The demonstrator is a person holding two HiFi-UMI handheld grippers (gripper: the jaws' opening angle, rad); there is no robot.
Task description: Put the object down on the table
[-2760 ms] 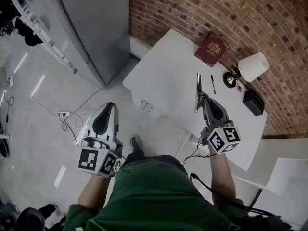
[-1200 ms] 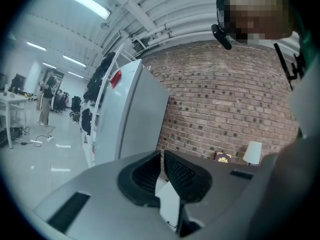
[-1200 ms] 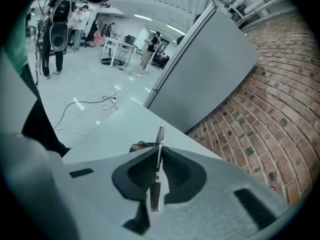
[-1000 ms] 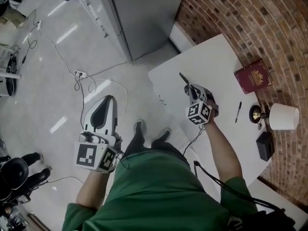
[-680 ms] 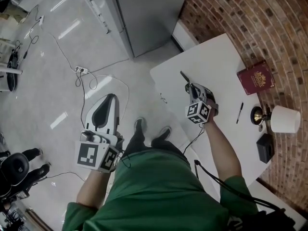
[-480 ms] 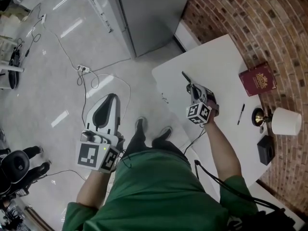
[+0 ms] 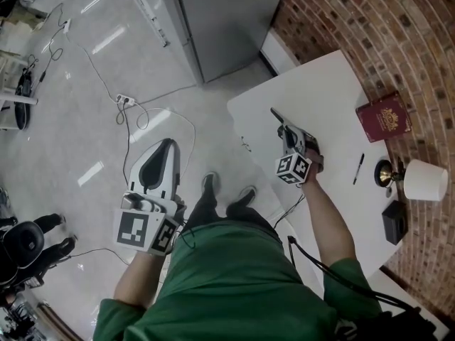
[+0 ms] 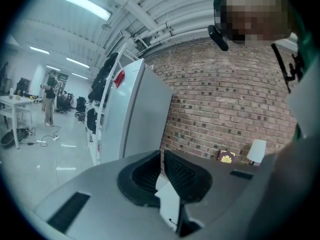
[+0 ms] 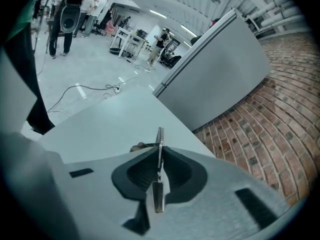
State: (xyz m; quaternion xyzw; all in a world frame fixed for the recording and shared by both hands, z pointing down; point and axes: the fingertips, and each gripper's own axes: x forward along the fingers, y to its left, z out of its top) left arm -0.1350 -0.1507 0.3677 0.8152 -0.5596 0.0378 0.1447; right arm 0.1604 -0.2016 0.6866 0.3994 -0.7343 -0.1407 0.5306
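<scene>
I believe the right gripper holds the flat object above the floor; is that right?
No: the right gripper holds the flat object above the table, not the floor, per the head view; its jaws are opening with it between them.

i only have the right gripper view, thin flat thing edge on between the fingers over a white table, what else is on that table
observer: the head view shows a red book, a pen, a white lamp and a black box on the brick-wall side of the table.
operator: any of it near the drop spot
observer: no, the right gripper is by the opposite edge. Its fingers are opening with the thin flat object between them.
operator: where's the left one
observer: the left gripper hangs over the floor, off the table, fingers together and empty.
</scene>
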